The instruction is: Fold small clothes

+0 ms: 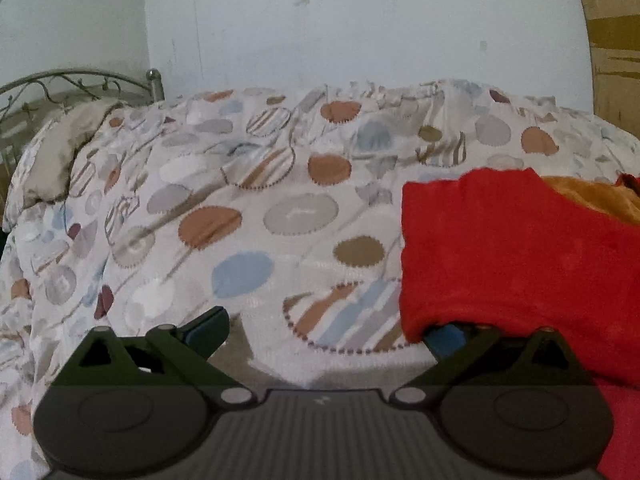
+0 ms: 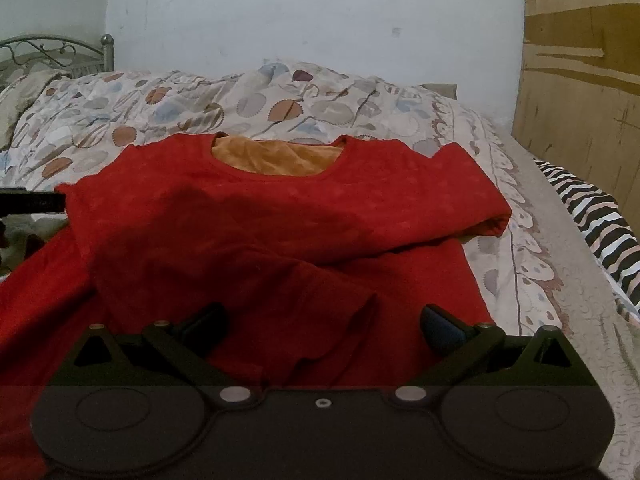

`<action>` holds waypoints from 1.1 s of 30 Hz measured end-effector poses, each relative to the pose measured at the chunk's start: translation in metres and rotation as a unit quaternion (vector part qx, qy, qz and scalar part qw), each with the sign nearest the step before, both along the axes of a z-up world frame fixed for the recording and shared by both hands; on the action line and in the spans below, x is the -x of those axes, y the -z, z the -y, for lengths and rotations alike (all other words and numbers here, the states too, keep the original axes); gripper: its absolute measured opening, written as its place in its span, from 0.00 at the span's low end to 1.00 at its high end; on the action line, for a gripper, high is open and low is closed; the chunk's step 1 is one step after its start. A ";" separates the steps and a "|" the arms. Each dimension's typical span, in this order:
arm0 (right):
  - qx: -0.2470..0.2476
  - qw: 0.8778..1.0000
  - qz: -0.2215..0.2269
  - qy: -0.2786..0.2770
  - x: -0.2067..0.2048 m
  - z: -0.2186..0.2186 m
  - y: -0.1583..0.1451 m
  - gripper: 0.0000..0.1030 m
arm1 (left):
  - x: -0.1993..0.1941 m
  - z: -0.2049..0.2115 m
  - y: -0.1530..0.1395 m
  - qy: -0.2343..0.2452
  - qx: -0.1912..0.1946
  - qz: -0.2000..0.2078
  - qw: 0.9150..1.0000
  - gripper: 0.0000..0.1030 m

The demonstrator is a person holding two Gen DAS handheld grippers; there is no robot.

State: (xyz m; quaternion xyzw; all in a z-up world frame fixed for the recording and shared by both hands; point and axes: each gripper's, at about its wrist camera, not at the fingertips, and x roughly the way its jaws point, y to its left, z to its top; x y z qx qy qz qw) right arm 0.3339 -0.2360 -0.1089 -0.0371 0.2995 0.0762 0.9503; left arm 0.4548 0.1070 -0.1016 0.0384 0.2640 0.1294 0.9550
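A red long-sleeved top (image 2: 280,216) with an orange lining at the neck lies on the patterned bedspread (image 2: 132,108), one sleeve folded across its front. My right gripper (image 2: 322,326) hovers open over the lower part of the top, nothing between its fingers. In the left wrist view the same red top (image 1: 512,248) fills the right side. My left gripper (image 1: 326,328) is open beside the top's left edge; the red cloth drapes over its right fingertip (image 1: 446,336) and the left fingertip is over the bedspread (image 1: 256,208).
A metal bed frame (image 1: 80,80) stands at the far left against a pale wall. A cardboard panel (image 2: 580,60) rises at the right. A zebra-striped cloth (image 2: 600,228) lies along the bed's right edge. The left gripper's dark body (image 2: 32,202) pokes in at left.
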 end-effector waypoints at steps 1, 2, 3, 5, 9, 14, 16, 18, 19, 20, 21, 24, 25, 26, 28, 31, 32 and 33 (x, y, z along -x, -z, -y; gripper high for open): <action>0.000 1.000 0.000 0.000 0.000 0.000 0.000 1.00 | 0.002 0.000 0.000 0.002 0.005 -0.009 1.000 1.00; 0.000 1.000 0.000 0.000 0.000 0.000 0.000 1.00 | 0.004 0.000 0.000 0.002 0.010 -0.017 1.000 0.99; 0.000 1.000 0.000 0.000 0.000 0.000 0.000 1.00 | 0.009 0.000 -0.001 0.000 0.017 -0.022 1.000 0.99; -0.001 1.000 0.002 0.000 0.001 0.000 0.000 1.00 | 0.027 -0.001 -0.006 0.007 0.034 -0.021 0.999 0.99; -0.023 0.999 0.025 0.007 0.015 0.009 -0.011 1.00 | 0.071 -0.004 -0.021 0.042 0.077 -0.008 0.996 0.99; -0.071 0.995 0.042 0.057 0.049 0.038 -0.026 1.00 | 0.122 -0.007 -0.029 0.117 0.173 -0.014 0.978 0.99; -0.087 0.993 0.030 0.078 0.066 0.052 -0.024 0.99 | 0.136 -0.004 -0.027 0.143 0.187 -0.035 0.971 0.99; -0.111 0.990 0.018 0.090 0.084 0.065 -0.021 0.93 | 0.146 -0.001 -0.022 0.159 0.190 -0.056 0.967 0.98; -0.121 0.988 0.009 0.095 0.092 0.070 -0.020 0.88 | 0.149 0.000 -0.019 0.161 0.192 -0.067 0.966 0.93; -0.129 0.986 -0.001 0.104 0.098 0.074 -0.018 0.84 | 0.151 0.001 -0.016 0.161 0.198 -0.083 0.963 0.90; -0.133 0.985 -0.006 0.112 0.104 0.076 -0.016 0.75 | 0.150 0.000 -0.014 0.157 0.208 -0.100 0.960 0.82; -0.134 0.983 -0.005 0.125 0.118 0.078 -0.018 0.53 | 0.148 -0.004 -0.009 0.132 0.241 -0.136 0.952 0.68; -0.133 0.984 -0.008 0.123 0.120 0.077 -0.018 0.48 | 0.149 -0.006 -0.010 0.132 0.244 -0.138 0.951 0.60; -0.128 0.985 -0.019 0.117 0.121 0.077 -0.018 0.45 | 0.148 -0.006 -0.011 0.135 0.244 -0.142 0.950 0.53; -0.116 0.987 -0.031 0.106 0.125 0.075 -0.019 0.32 | 0.149 -0.008 -0.012 0.139 0.246 -0.149 0.948 0.13; -0.119 0.989 -0.037 0.082 0.130 0.075 -0.026 0.08 | 0.153 -0.011 -0.023 0.133 0.260 -0.146 0.945 0.07; -0.115 0.990 -0.033 0.079 0.132 0.076 -0.031 0.07 | 0.157 -0.009 -0.030 0.134 0.244 -0.137 0.951 0.07; -0.110 0.990 -0.026 0.078 0.136 0.078 -0.037 0.06 | 0.160 -0.006 -0.036 0.134 0.230 -0.131 0.955 0.06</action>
